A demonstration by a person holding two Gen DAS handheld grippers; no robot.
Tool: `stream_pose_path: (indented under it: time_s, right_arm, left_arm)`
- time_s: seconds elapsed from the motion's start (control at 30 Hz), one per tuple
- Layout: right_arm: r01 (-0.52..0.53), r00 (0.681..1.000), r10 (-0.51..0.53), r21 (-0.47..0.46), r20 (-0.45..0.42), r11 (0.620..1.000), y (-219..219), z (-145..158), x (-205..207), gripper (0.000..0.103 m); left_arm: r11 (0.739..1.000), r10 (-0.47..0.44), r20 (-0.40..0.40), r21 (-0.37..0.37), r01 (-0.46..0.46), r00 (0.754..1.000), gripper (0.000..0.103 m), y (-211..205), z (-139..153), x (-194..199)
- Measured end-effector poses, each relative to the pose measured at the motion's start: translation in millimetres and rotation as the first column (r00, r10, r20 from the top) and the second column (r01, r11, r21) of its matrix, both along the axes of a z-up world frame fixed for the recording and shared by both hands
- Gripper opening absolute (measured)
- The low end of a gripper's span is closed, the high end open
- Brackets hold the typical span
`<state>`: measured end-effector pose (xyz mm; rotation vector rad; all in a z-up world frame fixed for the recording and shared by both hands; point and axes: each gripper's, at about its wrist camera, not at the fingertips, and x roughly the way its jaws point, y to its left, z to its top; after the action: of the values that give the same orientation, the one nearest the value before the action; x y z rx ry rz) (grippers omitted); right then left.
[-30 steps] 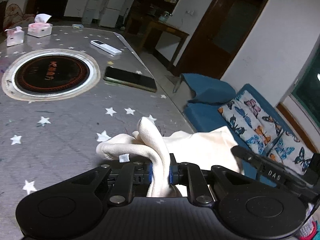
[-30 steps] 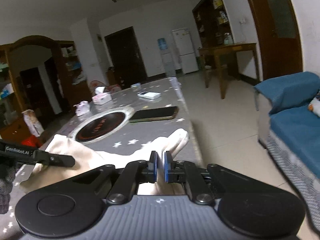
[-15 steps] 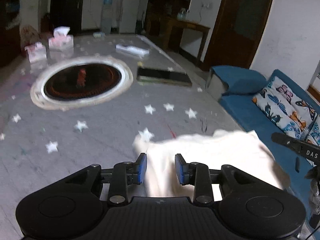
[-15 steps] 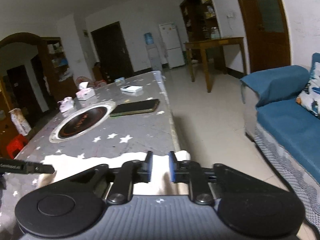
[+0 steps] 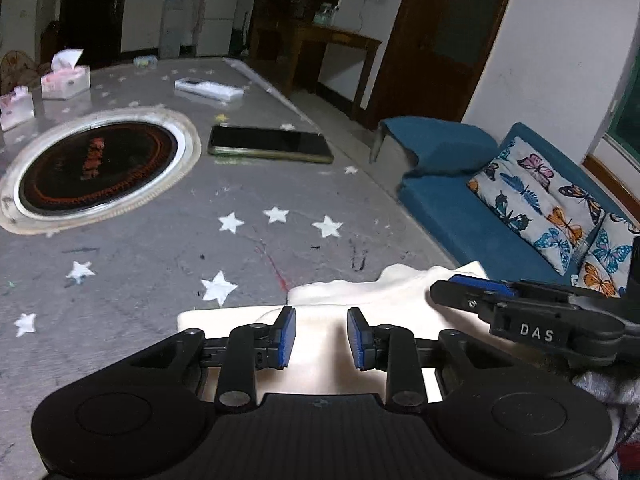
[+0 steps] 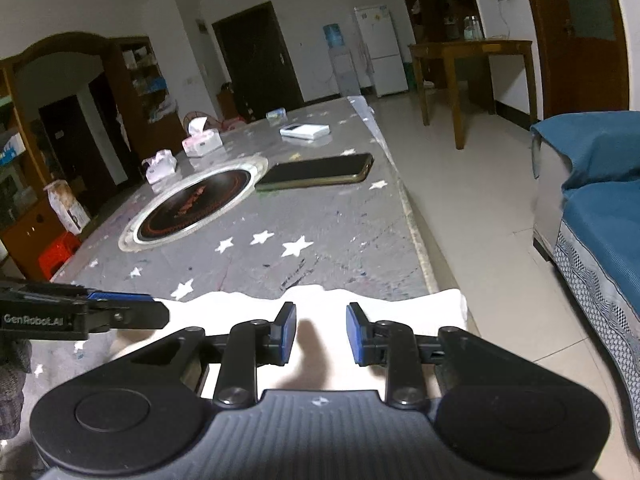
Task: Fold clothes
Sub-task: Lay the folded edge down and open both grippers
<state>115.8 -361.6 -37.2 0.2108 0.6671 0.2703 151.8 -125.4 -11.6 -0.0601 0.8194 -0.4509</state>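
Cream garment (image 5: 320,360) is lying flat on the near edge of the desk (image 5: 160,248), directly under both sets of jaws. Left gripper (image 5: 321,338) is hovering over the cloth with its jaws standing wide apart, blue pads facing each other, nothing between them but the fabric seen below. Right gripper (image 6: 321,338) is likewise showing wide jaws, empty, and is casting a dark shadow onto the garment (image 6: 328,360) between them. Whether either gripper is touching the cloth cannot be told.

In the left wrist view the right gripper (image 5: 472,292) is appearing just to the right, its fingers reaching over the right part of the garment near the desk edge. In the right wrist view the left gripper (image 6: 132,312) is entering from the left, over the garment's left end.

Beyond the garment the grey, star-printed desk surface is extending away. A round inset hotplate (image 5: 96,166) is sitting left of centre; a dark smartphone (image 5: 272,146) is lying just beside its right rim. Farther back, a white remote (image 5: 208,89) is resting near the desk's right edge, and two tissue boxes (image 5: 64,80) are standing at the far left.

Off the desk to the right, a blue sofa (image 5: 460,208) is carrying butterfly-print cushions (image 5: 536,192). A white refrigerator (image 6: 378,52) is standing against the far wall.
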Motion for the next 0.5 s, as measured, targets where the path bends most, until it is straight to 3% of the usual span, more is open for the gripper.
stream_pose_path:
  time_s: [0.23,0.33,0.5]
  right_arm:
    - [-0.005,1.0,0.004,-0.026,-0.014,1.0,3.9,-6.8,6.7,0.028]
    - [-0.018,1.0,0.019,-0.037,0.005,0.999,6.9,-2.0,4.7,0.039]
    - [-0.044,0.999,0.044,-0.069,-0.003,0.997,16.9,-3.5,12.6,0.041]
  left_arm:
    - [1.0,0.016,-0.034,-0.004,-0.017,0.999,0.029,2.1,-12.8,11.2]
    - [1.0,0.004,-0.012,-0.005,-0.004,1.0,0.029,1.0,-7.7,3.8]
    - [1.0,-0.001,-0.005,0.02,0.001,1.0,0.03,-2.8,-7.9,2.3]
